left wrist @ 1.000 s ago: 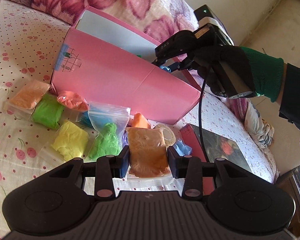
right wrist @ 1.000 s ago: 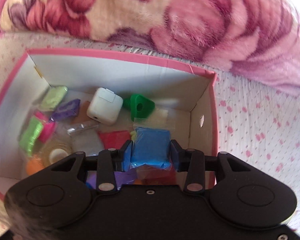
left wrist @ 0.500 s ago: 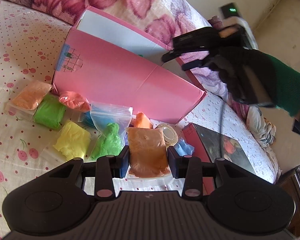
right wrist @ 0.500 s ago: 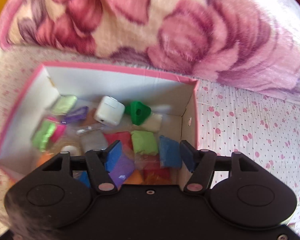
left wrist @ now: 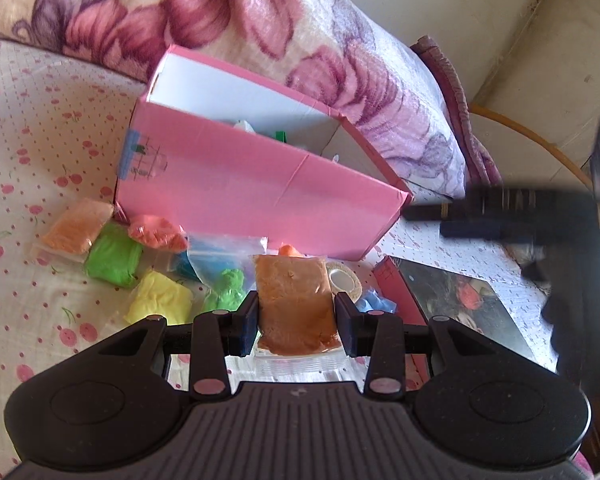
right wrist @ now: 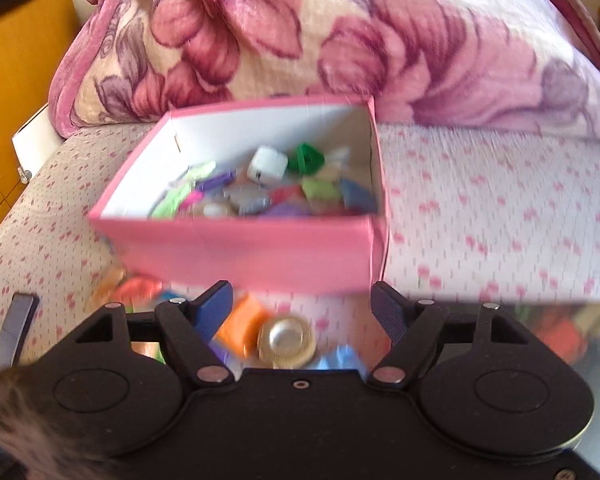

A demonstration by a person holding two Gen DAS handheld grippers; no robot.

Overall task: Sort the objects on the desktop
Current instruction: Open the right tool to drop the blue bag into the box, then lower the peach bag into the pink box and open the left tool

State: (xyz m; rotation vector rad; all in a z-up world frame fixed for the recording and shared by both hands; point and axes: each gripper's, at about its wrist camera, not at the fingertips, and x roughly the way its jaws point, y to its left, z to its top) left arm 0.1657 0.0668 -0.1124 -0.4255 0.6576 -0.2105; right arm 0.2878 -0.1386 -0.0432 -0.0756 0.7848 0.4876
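Left wrist view: the left claw (left wrist: 296,322) has its two fingers pressed against the sides of a bag of brown-orange clay (left wrist: 294,306), which stands upright between them. Ahead of the claw stands the pink box (left wrist: 256,196), open at the top, on the cherry-print bed sheet (left wrist: 40,152). Between claw and box lie further bags: a yellow one (left wrist: 160,298) and a green one in a clear zip bag (left wrist: 230,280) to the left of the fingers, a bright green one (left wrist: 114,254), a pale orange one (left wrist: 78,226) and a coral one (left wrist: 158,232) farther left, close to the box's front wall. A roll of tape (left wrist: 342,278) and a blue piece (left wrist: 376,304) lie just right of the held bag, beside a dark book (left wrist: 460,300). The right claw (left wrist: 440,220) appears blurred at the right, level with the box's near corner.

Right wrist view: the right claw (right wrist: 302,312) stands wide open and holds nothing. The pink box (right wrist: 252,256) lies ahead of it, with a white cube (right wrist: 266,164), a green piece (right wrist: 308,158) and assorted coloured bags inside. Below the spread fingers lie the tape roll (right wrist: 286,340) and an orange bag (right wrist: 242,324). A floral blanket (right wrist: 340,40) rises behind the box.
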